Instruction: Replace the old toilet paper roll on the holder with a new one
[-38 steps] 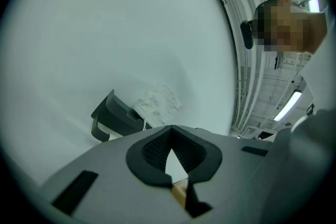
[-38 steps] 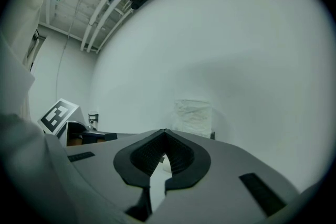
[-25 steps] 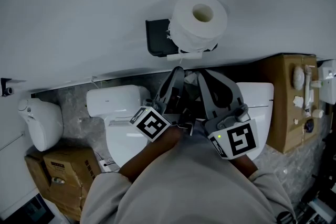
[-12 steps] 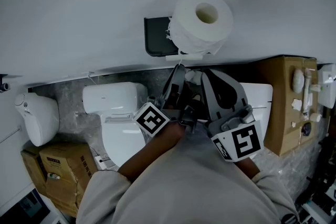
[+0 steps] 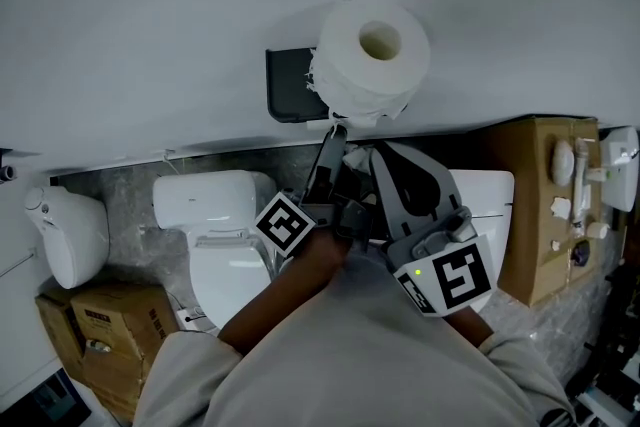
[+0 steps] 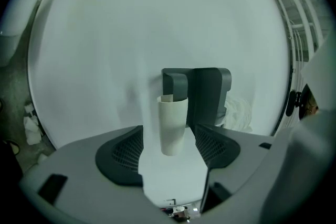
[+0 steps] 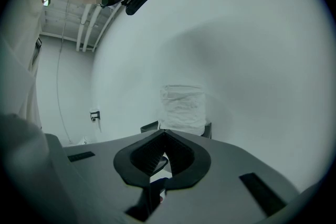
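My left gripper point(image 6: 170, 145), jaws just opened wide, straddled the empty cardboard tube point(image 6: 172, 123) without touching it; my right gripper point(image 7: 164, 136) was pressed shut. I judged the tube light and crushable: pinch gently mid-length.

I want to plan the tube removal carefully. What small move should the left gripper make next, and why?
Probably close the left gripper on the empty cardboard tube. Its fingers have just been opening, and the tube stands between them, untouched, at the black holder; the new roll waits on top.
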`<state>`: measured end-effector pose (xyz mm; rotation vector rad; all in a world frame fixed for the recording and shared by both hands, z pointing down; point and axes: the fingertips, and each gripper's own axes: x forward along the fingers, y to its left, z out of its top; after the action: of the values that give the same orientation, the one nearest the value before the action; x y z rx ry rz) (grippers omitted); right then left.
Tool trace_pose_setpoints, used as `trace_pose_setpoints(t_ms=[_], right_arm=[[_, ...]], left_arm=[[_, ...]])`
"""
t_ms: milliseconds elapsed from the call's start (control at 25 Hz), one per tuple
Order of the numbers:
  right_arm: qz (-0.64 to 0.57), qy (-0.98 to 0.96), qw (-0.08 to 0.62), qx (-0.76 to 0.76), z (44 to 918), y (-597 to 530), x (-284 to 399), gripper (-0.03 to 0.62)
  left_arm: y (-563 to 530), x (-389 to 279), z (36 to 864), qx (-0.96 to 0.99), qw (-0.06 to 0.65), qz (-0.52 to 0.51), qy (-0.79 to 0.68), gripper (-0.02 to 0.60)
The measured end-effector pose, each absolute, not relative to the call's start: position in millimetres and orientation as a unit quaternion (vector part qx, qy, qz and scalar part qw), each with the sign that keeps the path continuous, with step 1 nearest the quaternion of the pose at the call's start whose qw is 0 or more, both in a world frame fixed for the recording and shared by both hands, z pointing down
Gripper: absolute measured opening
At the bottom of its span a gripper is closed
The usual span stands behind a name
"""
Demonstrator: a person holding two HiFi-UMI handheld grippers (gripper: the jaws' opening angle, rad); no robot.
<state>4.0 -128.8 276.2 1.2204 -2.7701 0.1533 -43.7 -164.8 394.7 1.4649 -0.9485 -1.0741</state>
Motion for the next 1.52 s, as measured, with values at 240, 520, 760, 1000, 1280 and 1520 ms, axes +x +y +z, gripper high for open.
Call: trace_pose_setpoints(t_ms=[240,520,760,1000,1280,1520], right_arm=[[0.058,-0.91,0.057,0.408,277,-132,17,0.015],[0.131,-0.906,0.006,0.401,272,-139,28,0.015],[0.108,-0.899,0.003,0.425,259,-140,61,0.015],[0.08,-0.902,0.001,0.424,252,-135,61,0.015],[0.073,-0.904,-0.006,0.422,249,-137,58,0.015],[0.072,-0.898,-0.008,0.434,247,-139,58,0.015]], left_arm=[[-173,-36,400,0.607,0.526,-0.448,-0.393,0.299],[-176,-41,404,0.577,0.523,-0.486,-0.396,0.316],[-183,-18,399,0.615,0.5,-0.469,-0.389,0.299],[-183,-19,386,0.63,0.475,-0.478,-0.385,0.173],[-183,-11,387,0.641,0.485,-0.466,-0.371,0.163],[-187,3,381,0.658,0.491,-0.455,-0.345,0.161]])
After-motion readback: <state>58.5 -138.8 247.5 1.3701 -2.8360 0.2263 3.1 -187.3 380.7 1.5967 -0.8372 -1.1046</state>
